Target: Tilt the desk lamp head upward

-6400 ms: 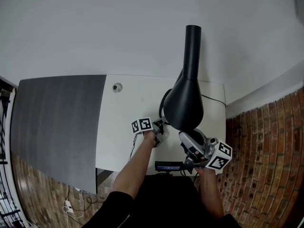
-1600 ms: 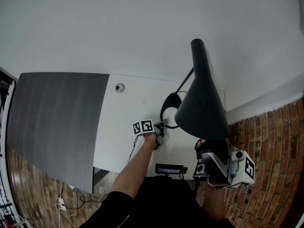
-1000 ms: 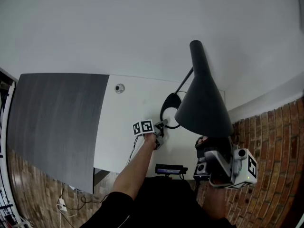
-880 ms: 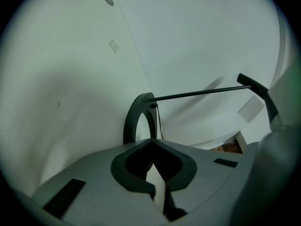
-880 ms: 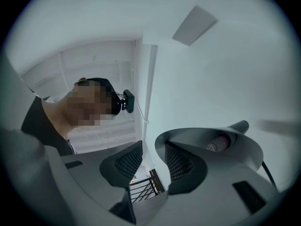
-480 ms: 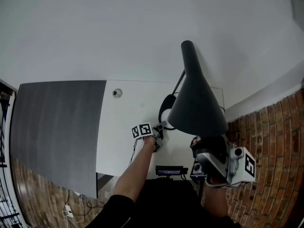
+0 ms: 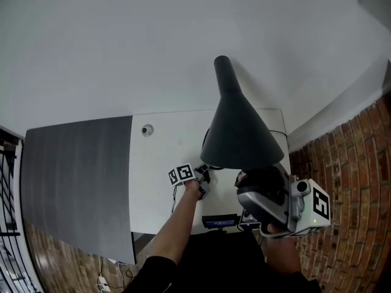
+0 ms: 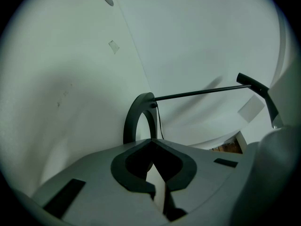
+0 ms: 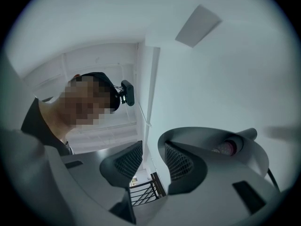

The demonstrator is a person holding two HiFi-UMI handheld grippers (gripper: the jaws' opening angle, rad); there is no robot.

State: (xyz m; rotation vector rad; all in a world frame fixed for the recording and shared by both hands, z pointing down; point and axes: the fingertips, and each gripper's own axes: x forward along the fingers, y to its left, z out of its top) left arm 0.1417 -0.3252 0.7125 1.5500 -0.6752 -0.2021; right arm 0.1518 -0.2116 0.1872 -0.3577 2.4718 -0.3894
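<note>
**Desk lamp head [image 7: 241, 136] above the desk's [image 7: 162, 157] right end, wide rim nearest.**
Probably light, stiff and slick on its thin rod [image 8: 202, 92]; lift at the wide rim. Left tool [image 8: 151, 142] clenched at the ring base [image 8: 135, 119]; right tool [image 9: 149, 157] released, empty, under the rim. The wall [image 7: 153, 41] crowds the narrow end.

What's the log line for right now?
left gripper: shut, at base | right gripper: open, empty, beside head | head: not gripped

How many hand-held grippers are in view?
2: the left hand-held gripper at the lamp's ring base; the right hand-held gripper by the rim of the lamp head. No others visible.
</note>
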